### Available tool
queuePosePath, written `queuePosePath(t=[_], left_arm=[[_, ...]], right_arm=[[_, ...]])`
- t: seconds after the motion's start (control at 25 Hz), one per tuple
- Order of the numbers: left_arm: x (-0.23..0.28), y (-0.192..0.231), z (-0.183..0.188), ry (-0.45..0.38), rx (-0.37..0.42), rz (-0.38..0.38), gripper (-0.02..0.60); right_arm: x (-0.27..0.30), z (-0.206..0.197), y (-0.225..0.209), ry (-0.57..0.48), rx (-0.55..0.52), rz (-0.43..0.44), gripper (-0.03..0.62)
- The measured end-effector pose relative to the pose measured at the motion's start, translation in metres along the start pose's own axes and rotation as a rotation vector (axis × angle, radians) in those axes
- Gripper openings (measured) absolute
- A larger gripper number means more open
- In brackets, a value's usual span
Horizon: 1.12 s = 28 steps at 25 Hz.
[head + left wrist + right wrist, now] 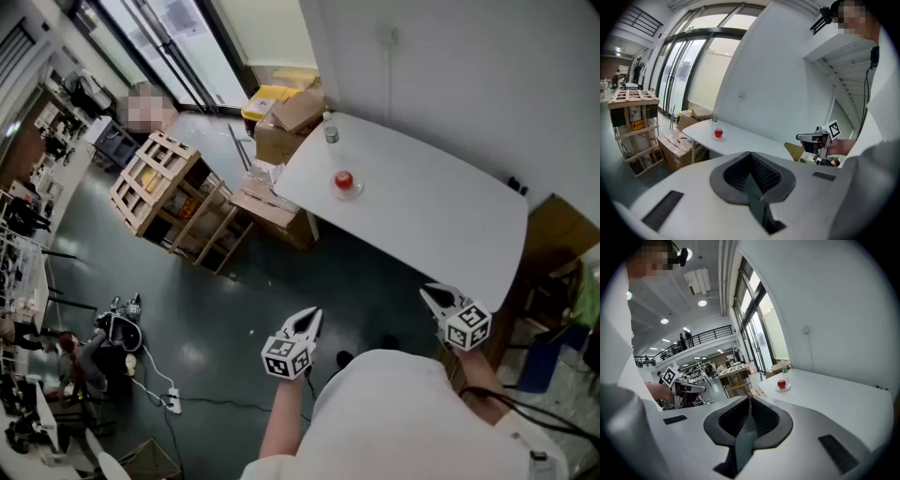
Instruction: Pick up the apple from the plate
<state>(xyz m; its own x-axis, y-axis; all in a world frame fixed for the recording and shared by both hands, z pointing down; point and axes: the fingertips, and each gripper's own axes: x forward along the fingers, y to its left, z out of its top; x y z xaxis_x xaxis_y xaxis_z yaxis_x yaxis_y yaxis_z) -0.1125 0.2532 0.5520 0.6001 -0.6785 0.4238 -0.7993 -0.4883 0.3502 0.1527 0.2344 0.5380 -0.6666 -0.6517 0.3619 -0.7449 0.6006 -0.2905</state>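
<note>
Dark workshop floor beneath me. My left claw and right claw are both shut tight, holding nothing, on the near side of the white desk. Farther off, the apple sits on its plate.

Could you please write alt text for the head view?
A red apple sits on a plate on a white table, near a bottle. Nearer the camera, a person holds the left claw and the right claw, both shut and empty, short of the table.
</note>
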Motion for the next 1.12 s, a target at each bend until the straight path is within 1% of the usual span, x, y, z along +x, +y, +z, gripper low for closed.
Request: queuePosePath(t=[0.4, 0.68, 1.12], left_arm=[[0.000, -0.007, -0.002, -0.006, -0.003, 0.004, 0.002], [0.001, -0.013, -0.006, -0.001, -0.012, 0.012, 0.002], [0.009, -0.026, -0.007, -0.020, -0.037, 0.055, 0.002]], right_arm=[[-0.005, 0.001, -0.001, 0.004, -0.011, 0.006, 0.044], [-0.010, 0.002, -0.004, -0.005, 0.003, 0.011, 0.044], [-0.021, -0.004, -0.021, 0.022, 0.027, 0.040, 0.046]])
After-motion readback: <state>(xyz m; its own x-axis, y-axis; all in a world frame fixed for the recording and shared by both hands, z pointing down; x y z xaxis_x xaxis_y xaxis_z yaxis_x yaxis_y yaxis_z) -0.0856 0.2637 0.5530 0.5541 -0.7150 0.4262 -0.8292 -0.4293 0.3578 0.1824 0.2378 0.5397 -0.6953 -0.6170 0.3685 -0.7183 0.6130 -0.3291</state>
